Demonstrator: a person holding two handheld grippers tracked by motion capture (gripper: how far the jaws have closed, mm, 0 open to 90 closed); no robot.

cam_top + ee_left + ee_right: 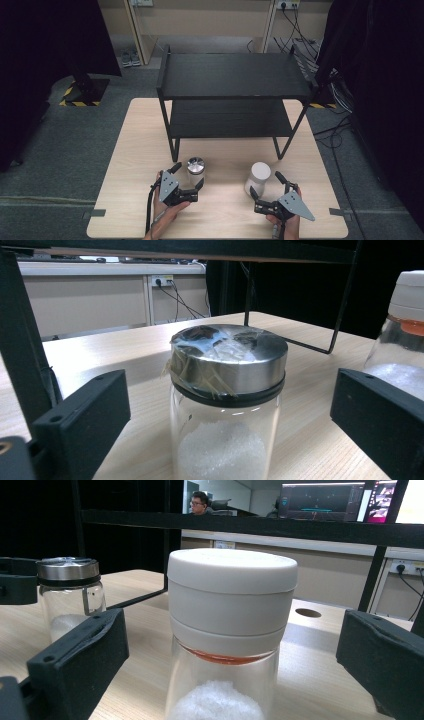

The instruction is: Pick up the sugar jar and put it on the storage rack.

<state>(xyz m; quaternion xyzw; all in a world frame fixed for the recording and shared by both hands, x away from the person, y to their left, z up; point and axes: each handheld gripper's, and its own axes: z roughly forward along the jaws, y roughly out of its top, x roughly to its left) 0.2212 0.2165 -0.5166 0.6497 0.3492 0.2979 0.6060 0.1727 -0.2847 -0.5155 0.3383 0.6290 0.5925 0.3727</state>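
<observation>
A wooden table [125, 165] holds a black two-tier shelf [235, 75] at twelve o'clock. The left gripper [189, 177], jaws apart, brackets a steel-lidded jar [195, 166]; the right gripper [265, 184], also spread, brackets a white-lidded jar [258, 176] (both hold white granules). Neither is gripped; both shelf tiers look bare, so any lifting seems ahead.

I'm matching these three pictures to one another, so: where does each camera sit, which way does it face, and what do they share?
High view: above the person's side, looking forward and down on the table and black shelf rack; both hands, left gripper and right gripper show.
Left gripper view: low between its open jaws, facing the steel-lidded jar.
Right gripper view: low between its open jaws, facing the white-lidded jar.
Shared: both jars appear in every view.
</observation>
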